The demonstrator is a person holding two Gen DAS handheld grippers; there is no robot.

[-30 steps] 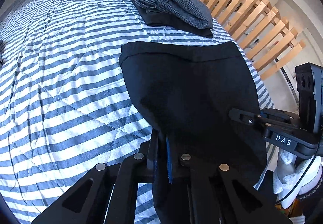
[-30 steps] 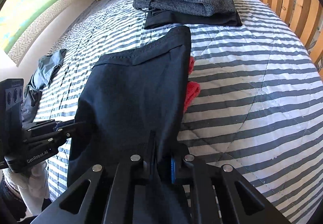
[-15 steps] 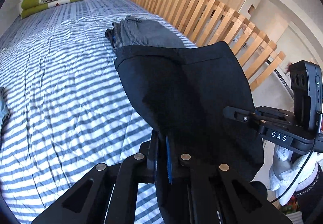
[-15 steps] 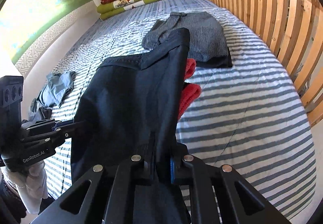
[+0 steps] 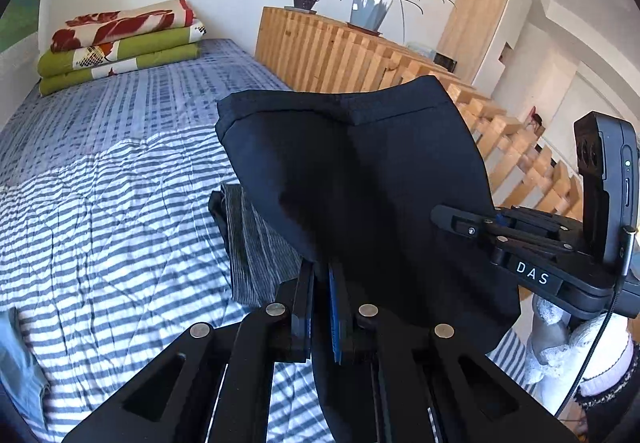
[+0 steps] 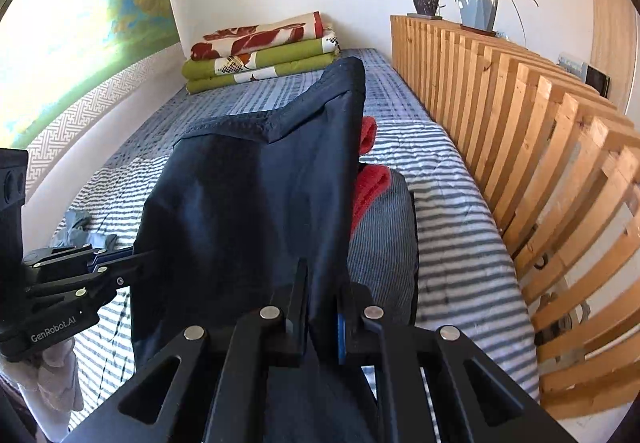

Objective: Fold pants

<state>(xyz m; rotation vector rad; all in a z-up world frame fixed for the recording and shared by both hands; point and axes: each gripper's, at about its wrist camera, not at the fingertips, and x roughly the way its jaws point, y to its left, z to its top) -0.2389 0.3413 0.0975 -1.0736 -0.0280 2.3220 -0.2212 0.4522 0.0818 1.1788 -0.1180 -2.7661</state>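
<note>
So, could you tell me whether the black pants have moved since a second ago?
Yes: the black pants have risen, their top edge now against the wooden slat wall rather than the striped bedding.

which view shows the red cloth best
The right wrist view: the red cloth peeks out beside the held black pants, above the grey folded garment. In the left wrist view the pants hide it completely.

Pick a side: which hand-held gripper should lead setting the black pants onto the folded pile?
Right, probably. Both are shut on the black pants, but the right hand-held gripper sits almost over the folded pile. The left hand-held gripper hangs at the pile's edge, over the striped bed.
</note>
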